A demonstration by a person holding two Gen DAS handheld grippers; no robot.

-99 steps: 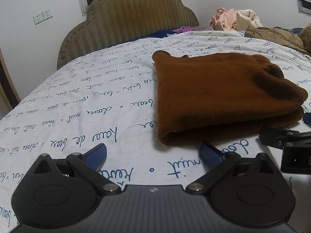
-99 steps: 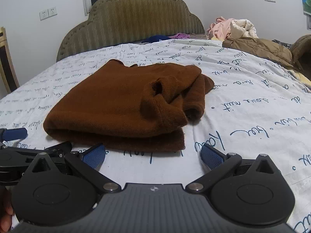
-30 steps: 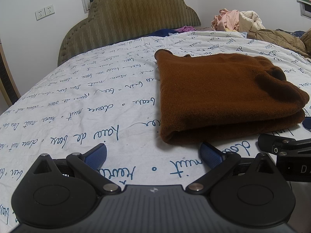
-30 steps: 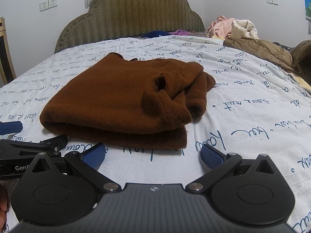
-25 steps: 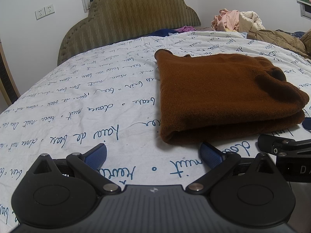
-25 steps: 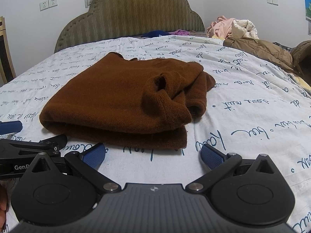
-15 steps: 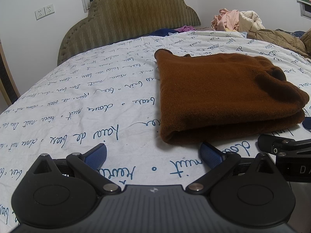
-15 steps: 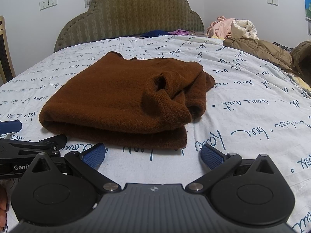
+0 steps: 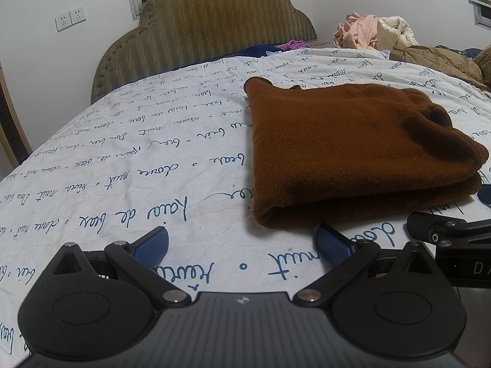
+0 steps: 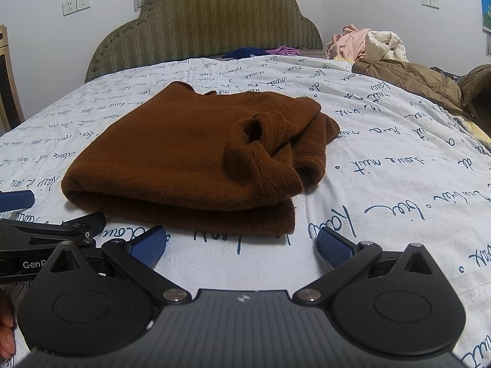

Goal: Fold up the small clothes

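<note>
Sweater (image 10: 196,150) folded on bedsheet (image 9: 122,165); clothes pile (image 10: 365,44) beyond | both grippers (image 9: 242,243) (image 10: 241,242) spread, empty

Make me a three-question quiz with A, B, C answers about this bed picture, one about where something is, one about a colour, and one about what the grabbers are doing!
1. Where is the pile of pink and cream clothes?
A. At the far right, near the headboard end
B. On top of the folded garment
C. Between the gripper fingers

2. What colour is the folded garment?
A. Green
B. Brown
C. White

3. How are the two grippers?
A. Both open, holding nothing
B. Both clamped on the garment
C. One holding a sock

Answers:
1 A: the pile of clothes sits far back on the right.
2 B: the folded garment is brown on the white sheet.
3 A: the left gripper and right gripper have fingers spread over bare sheet.
</note>
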